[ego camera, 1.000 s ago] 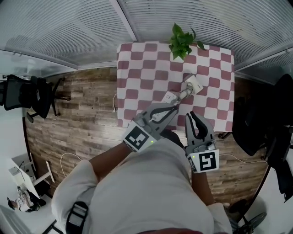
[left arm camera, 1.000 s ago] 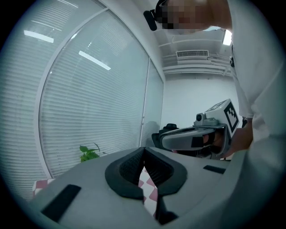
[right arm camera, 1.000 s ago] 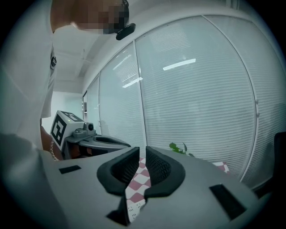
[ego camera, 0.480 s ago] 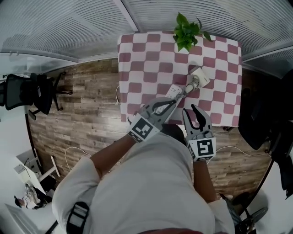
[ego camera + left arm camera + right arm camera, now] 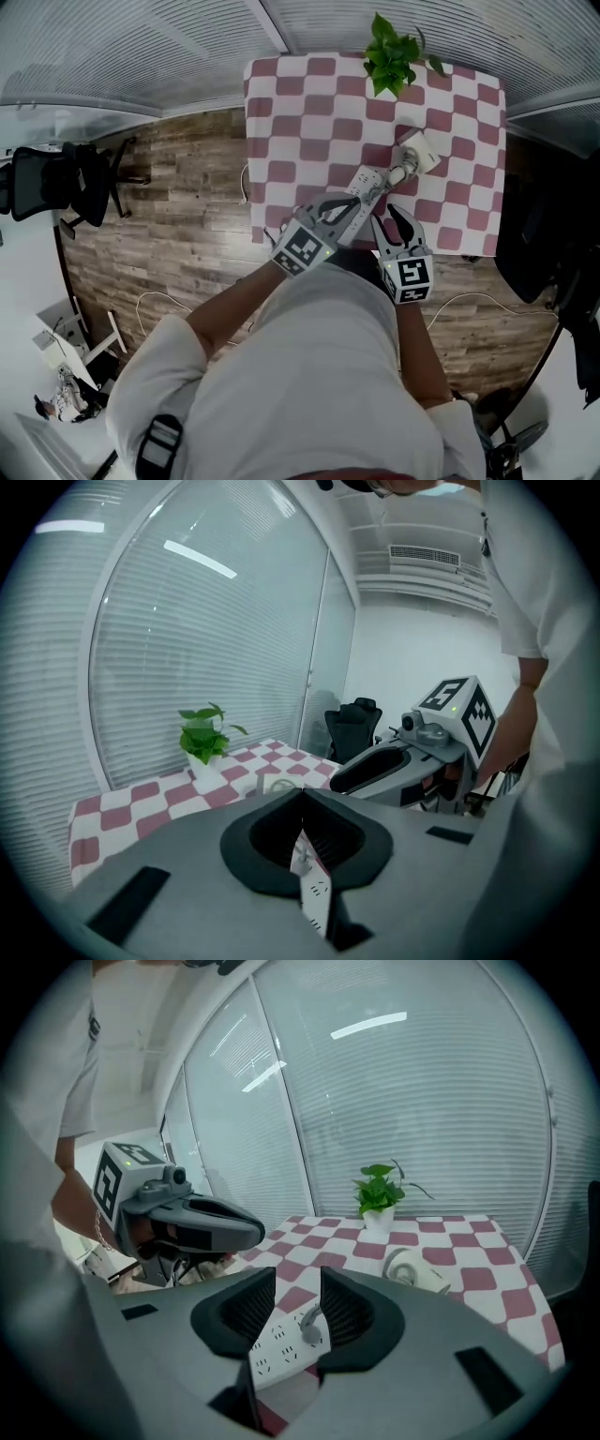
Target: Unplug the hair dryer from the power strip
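A white power strip (image 5: 361, 187) lies on the red-and-white checked table (image 5: 300, 122), near its front edge. A grey plug (image 5: 385, 179) sits in the strip, and its cord runs to the white hair dryer (image 5: 419, 153) lying beside it. My left gripper (image 5: 355, 200) hovers over the strip's near end, shut and empty. My right gripper (image 5: 390, 217) is just right of it, short of the strip; its jaws are opening with nothing between them. In the right gripper view the strip (image 5: 284, 1346) and plug (image 5: 313, 1328) show through the gap, with the hair dryer (image 5: 417, 1267) beyond.
A potted green plant (image 5: 394, 56) stands at the table's far edge. Black office chairs stand on the wooden floor at the left (image 5: 56, 183) and right (image 5: 544, 234). White cables (image 5: 159, 300) trail over the floor. Blinds close off the far side.
Both grippers have sunk toward the table's front edge, nearer the power strip. The right jaws have gone from shut to open. The left jaws stay shut.
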{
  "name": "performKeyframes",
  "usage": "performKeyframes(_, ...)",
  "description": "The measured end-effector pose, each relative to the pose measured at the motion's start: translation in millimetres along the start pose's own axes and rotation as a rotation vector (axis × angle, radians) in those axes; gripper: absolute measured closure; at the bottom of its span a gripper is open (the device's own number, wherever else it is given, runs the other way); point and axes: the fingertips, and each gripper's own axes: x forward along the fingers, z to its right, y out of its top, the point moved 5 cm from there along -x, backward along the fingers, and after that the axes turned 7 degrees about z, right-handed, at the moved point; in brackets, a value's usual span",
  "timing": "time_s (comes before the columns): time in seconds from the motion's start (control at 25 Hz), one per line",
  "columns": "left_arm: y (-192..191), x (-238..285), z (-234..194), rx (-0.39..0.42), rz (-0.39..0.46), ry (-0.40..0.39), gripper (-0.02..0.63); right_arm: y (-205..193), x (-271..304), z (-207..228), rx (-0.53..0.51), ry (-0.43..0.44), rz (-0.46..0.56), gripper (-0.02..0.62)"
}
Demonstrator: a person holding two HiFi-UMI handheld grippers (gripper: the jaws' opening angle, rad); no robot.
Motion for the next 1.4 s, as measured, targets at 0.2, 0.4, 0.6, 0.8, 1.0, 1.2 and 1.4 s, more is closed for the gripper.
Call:
performKeyframes(0.2, -30.3, 8.0, -5.5, -0.008, -0.057, -0.005, 0.575, -30.3, 17.6, 2.7, -0.019, 0.007, -0.071, 0.44)
performKeyframes(0.4, -54.1, 13.1, -8.3, -0.003, -0.107, -0.009, 0.575, -54.9, 28.3, 3.2, -0.039, 0.015, -0.132, 0.436)
performKeyframes(0.6, -79.9, 16.1, -9.6, 0.003, -0.173, -0.012, 0.575, -68.7, 40.4, 1.8, -0.058, 0.025, -0.163, 0.434)
performKeyframes(0.8, -96.4, 23.2, -10.2, 0.017, -0.217, -0.029, 0.575, -80.5, 52.0, 1.8, -0.067, 0.028, -0.195, 0.434)
performKeyframes(1.0, -115.7, 29.5, -7.7, 0.032, -0.285, -0.047, 0.575, -90.8, 59.2, 2.5, -0.077, 0.034, -0.217, 0.434)
performKeyframes(1.2, -129.5, 33.9, -7.6, 0.021, -0.33, -0.056, 0.575, -101.7, 67.8, 4.6, -0.105, 0.033, -0.228, 0.434)
performKeyframes(1.4, -139.8, 39.1, -9.5, 0.025, -0.378, -0.051, 0.575, -111.1, 75.0, 6.0, -0.142, 0.038, -0.236, 0.434)
